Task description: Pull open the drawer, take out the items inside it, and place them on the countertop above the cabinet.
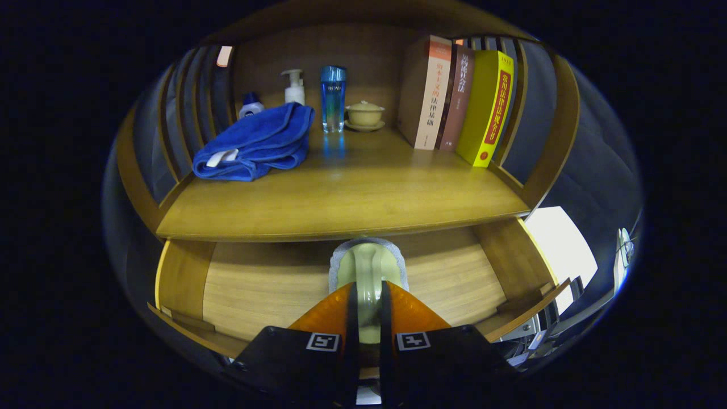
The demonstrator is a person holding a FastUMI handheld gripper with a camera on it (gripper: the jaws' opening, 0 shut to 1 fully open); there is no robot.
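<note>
Jaws (369, 301) are clamped on the handle of a pale green cup (368, 267), which we hold over the open drawer (255, 284), just under the front edge of the bench (341, 199). To do this step well, we judge that we should lift the cup straight up until it passes that edge, keep it level, then carry it forward onto the bare wood ahead of the fingers, and part them only once the base sits flat.

Working down in size, the bench is warm brown wood with slatted sides and a back panel. Three upright books (454, 102) stand beyond to the right, and a folded blue towel (255, 145) lies to the left. Behind the towel stand a blue glass bottle (333, 99), a white pump bottle (294, 86), a lidded bowl on a saucer (364, 115) and a small jar (250, 105).
</note>
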